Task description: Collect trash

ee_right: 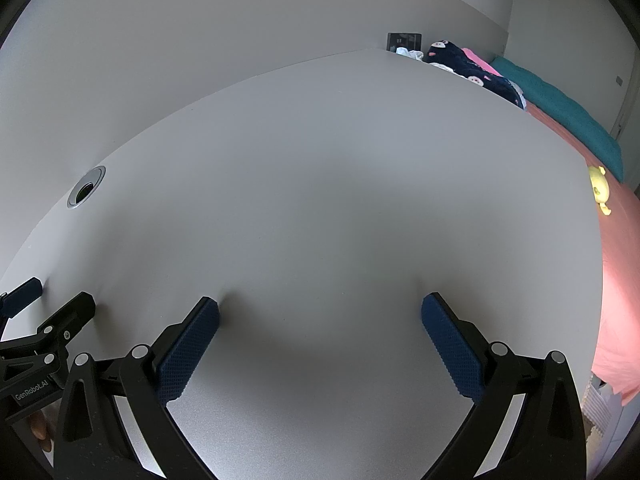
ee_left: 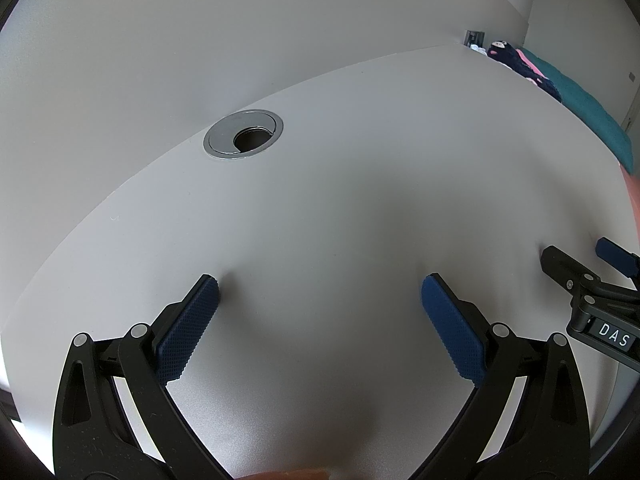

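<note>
Only spread tongs point(ee_left: 320, 292) over desk point(ee_left: 340, 168)

A white desk point(ee_right: 320, 160) is seen against a white wall point(ee_left: 200, 32). A round metal cable grommet point(ee_left: 243, 133) is set in its surface near the wall. Beside the desk, a pink sheet point(ee_right: 620, 280), a teal blanket point(ee_right: 568, 116), dark patterned clothing point(ee_right: 460, 62) and a yellow toy point(ee_right: 600, 188) are seen.

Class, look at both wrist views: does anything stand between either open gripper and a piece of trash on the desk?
No trash shows in either view, so nothing can be said to block it. The left gripper and right gripper are both open over bare desk. Only a cable hole sits ahead left; bedding lies past the far edge.
</note>
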Demonstrator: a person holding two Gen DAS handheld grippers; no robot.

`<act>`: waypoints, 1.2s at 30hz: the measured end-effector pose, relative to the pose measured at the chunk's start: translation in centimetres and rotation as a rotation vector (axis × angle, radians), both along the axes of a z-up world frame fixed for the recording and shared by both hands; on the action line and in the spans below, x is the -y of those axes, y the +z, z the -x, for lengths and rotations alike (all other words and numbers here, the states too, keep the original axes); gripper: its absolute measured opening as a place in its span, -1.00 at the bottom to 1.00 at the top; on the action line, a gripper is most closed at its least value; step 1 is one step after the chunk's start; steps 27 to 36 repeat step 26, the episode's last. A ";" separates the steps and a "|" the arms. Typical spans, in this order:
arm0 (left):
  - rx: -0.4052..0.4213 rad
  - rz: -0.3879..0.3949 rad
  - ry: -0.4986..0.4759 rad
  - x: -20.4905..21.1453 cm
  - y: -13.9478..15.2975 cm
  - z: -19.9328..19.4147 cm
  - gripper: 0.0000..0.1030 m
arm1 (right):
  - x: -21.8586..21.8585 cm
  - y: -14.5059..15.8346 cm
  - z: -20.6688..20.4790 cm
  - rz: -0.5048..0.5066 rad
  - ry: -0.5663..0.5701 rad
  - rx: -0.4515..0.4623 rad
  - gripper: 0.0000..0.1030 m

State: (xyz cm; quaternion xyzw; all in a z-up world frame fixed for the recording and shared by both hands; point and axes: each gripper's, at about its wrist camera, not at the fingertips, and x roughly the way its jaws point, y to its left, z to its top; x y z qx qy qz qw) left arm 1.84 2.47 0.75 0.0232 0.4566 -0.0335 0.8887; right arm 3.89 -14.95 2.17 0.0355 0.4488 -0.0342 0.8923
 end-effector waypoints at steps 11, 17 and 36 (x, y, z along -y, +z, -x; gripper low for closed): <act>0.000 0.000 0.001 0.0 0.1 0.1 0.90 | 0.0 0.0 0.0 0.000 0.000 0.000 0.96; 0.000 0.000 0.001 -0.1 0.1 0.2 0.90 | 0.0 0.0 0.0 0.000 0.000 0.000 0.96; 0.000 0.000 0.001 -0.1 0.1 0.2 0.90 | 0.0 0.0 0.0 0.001 0.000 0.000 0.96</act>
